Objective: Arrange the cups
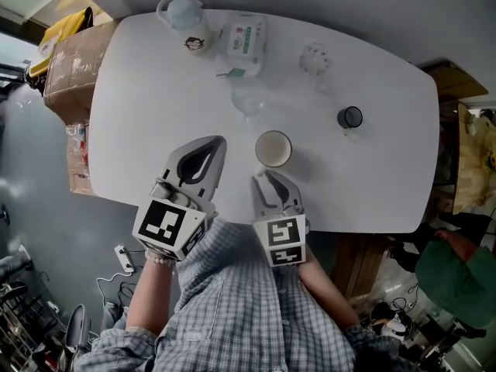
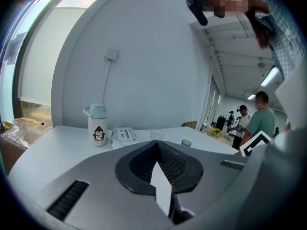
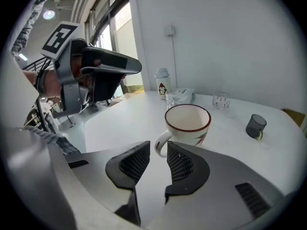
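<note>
A white mug [image 1: 273, 148] with a dark red rim stands near the table's front edge. My right gripper [image 1: 264, 178] sits just behind it. In the right gripper view the jaws of this gripper [image 3: 158, 148] stand a narrow gap apart, with the handle of the mug [image 3: 188, 123] at the mouth of the gap. A clear glass [image 1: 248, 99], a patterned glass [image 1: 314, 57] and a small dark cup [image 1: 349, 117] stand farther back. My left gripper [image 1: 218, 142] hovers left of the mug, shut and empty, its pads [image 2: 169, 163] pressed together.
A penguin thermos [image 1: 186, 23] and a tissue pack [image 1: 245, 46] stand at the back of the white table [image 1: 147, 107]. Cardboard boxes [image 1: 68, 60] sit off the left end. A person in green [image 1: 457, 273] is at the right.
</note>
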`<control>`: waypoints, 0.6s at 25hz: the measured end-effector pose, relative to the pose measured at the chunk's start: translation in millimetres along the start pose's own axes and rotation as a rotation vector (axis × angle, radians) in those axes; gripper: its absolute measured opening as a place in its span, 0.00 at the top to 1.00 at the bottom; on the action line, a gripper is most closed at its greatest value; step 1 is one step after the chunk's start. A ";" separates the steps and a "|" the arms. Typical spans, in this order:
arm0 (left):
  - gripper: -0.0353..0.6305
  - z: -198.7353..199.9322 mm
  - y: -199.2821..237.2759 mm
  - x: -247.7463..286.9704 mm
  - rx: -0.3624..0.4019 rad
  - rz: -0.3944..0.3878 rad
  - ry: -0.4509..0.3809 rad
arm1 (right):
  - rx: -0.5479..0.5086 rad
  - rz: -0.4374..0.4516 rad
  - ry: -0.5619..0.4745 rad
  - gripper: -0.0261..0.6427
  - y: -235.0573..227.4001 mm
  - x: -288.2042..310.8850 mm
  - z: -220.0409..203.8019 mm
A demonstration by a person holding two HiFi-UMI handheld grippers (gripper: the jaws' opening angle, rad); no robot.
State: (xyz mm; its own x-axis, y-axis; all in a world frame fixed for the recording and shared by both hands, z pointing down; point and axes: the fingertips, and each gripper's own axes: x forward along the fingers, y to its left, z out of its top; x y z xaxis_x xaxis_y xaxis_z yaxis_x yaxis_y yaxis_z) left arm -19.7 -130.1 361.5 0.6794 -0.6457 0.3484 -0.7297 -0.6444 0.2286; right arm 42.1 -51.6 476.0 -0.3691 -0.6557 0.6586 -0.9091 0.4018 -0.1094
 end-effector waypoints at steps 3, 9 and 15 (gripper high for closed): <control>0.93 -1.7 6.7 -0.8 -0.002 -0.015 0.006 | 0.006 -0.041 0.020 0.83 -5.0 4.5 1.1; 0.93 -6.8 14.6 -1.5 -0.012 -0.019 0.014 | 0.058 -0.044 0.051 0.84 -12.7 4.3 -5.1; 0.93 -7.3 14.7 0.5 -0.023 -0.009 0.012 | 0.055 -0.049 0.036 0.84 -28.4 5.8 4.7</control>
State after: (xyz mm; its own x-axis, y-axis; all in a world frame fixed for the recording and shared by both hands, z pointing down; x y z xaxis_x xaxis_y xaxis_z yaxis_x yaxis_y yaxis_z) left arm -30.7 -137.0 371.6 0.6849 -0.6351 0.3571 -0.7254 -0.6405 0.2521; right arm 64.8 -69.8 479.4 -0.3181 -0.6501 0.6901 -0.9355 0.3335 -0.1170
